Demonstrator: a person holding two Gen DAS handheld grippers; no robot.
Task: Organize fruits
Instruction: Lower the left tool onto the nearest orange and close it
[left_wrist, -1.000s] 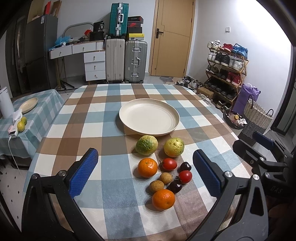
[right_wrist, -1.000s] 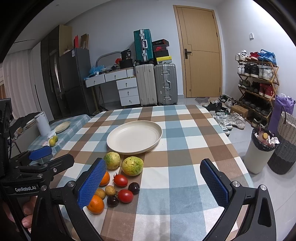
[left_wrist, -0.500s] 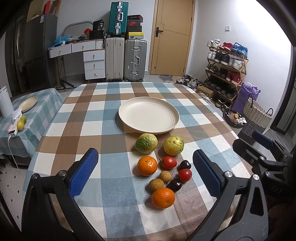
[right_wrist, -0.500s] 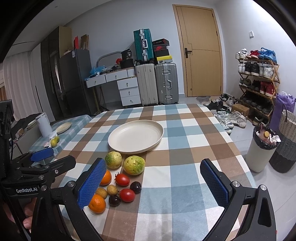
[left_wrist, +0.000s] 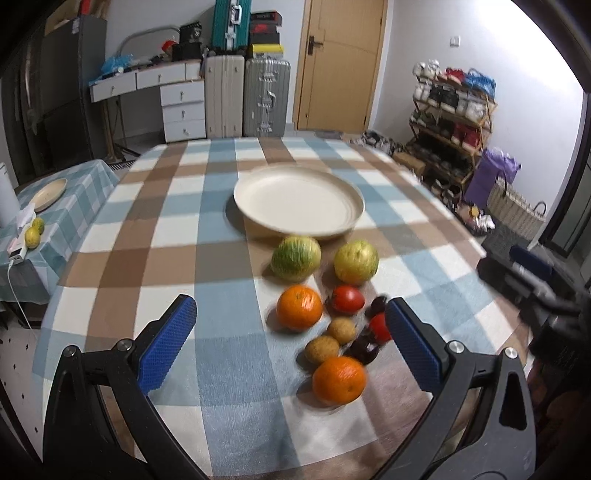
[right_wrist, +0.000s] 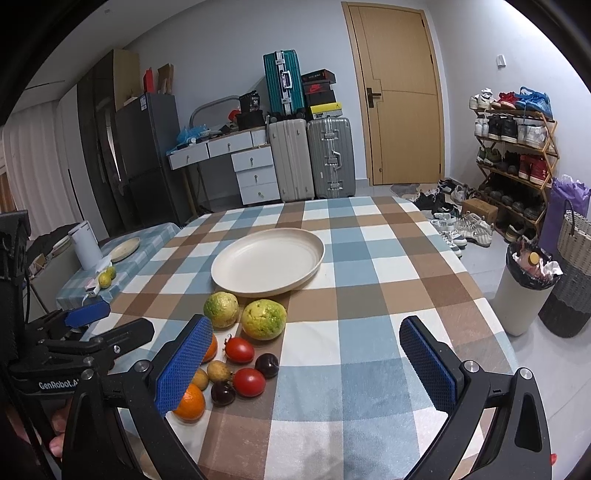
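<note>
The plate (left_wrist: 299, 201) sat empty beyond both wide-open jaws. Ahead of the left gripper (left_wrist: 291, 339), the green citrus (left_wrist: 295, 257) looked firm, best gripped across its middle; the tomato (left_wrist: 347, 299) looked soft, easily bruised.

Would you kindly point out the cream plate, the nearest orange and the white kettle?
cream plate (right_wrist: 258, 266), right wrist view, bare centre.
nearest orange (left_wrist: 339, 379), left wrist view, middle of peel.
white kettle (right_wrist: 85, 245), right wrist view, body.
</note>
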